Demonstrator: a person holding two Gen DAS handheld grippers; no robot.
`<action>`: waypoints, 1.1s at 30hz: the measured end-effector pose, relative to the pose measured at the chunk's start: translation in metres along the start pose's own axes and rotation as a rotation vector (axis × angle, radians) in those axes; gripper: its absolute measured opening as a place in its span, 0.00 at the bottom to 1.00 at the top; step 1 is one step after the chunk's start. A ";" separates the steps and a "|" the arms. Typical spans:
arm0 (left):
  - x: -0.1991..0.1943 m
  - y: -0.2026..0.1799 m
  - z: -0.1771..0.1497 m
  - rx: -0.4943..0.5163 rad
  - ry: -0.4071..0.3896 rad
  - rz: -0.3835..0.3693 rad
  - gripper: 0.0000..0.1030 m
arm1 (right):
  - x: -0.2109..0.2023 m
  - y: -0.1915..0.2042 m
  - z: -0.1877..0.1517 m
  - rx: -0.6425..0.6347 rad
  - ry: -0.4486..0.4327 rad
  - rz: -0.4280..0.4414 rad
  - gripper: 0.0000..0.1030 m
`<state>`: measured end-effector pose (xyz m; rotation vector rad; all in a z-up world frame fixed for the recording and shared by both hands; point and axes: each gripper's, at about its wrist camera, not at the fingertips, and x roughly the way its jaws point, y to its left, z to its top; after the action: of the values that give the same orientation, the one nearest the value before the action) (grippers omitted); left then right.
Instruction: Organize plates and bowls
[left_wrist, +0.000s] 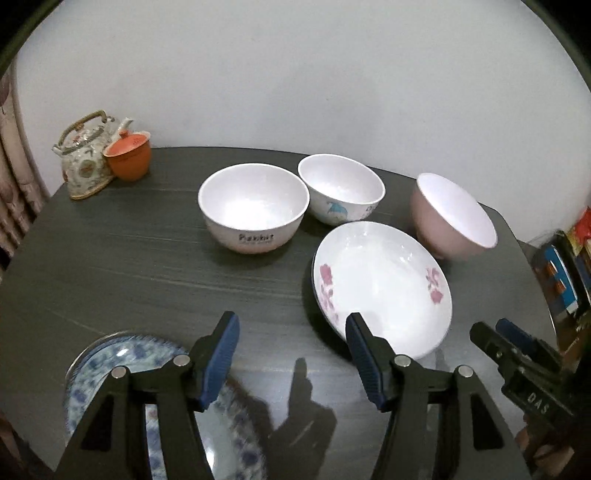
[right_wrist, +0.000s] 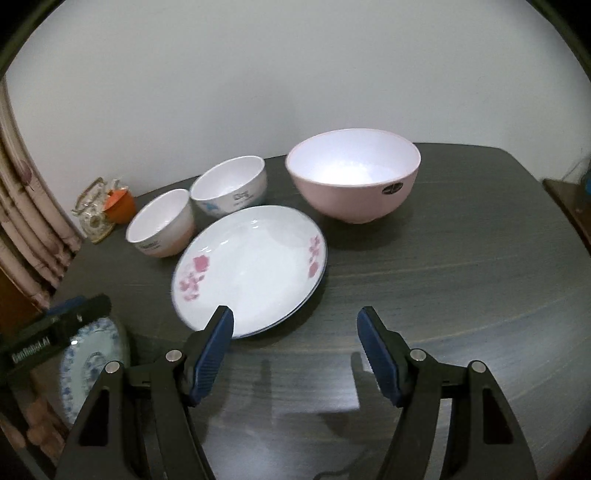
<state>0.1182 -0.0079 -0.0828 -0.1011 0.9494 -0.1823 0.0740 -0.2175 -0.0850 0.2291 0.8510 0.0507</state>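
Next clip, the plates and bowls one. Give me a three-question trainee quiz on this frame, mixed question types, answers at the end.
1. True or false: the left gripper is shut on the pink-flowered plate.
2. How many bowls stand on the table? A) two B) three C) four
3. Fill in: the blue-patterned plate lies at the table's near-____ corner, under the left gripper.

Key
1. False: both the left gripper and the right gripper are open and hold nothing.
2. B: the Rabbit bowl, the dolphin bowl and the pink bowl.
3. left
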 end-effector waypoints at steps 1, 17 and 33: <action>0.007 -0.003 0.004 -0.005 0.010 -0.008 0.59 | 0.005 -0.002 0.004 -0.001 -0.001 0.012 0.65; 0.089 -0.029 0.031 0.002 0.119 0.005 0.59 | 0.090 -0.023 0.037 -0.037 0.134 0.006 0.42; 0.122 -0.028 0.026 -0.046 0.197 -0.021 0.24 | 0.106 -0.030 0.038 -0.016 0.153 0.071 0.22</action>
<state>0.2062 -0.0596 -0.1606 -0.1369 1.1498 -0.1921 0.1706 -0.2393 -0.1461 0.2425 0.9947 0.1428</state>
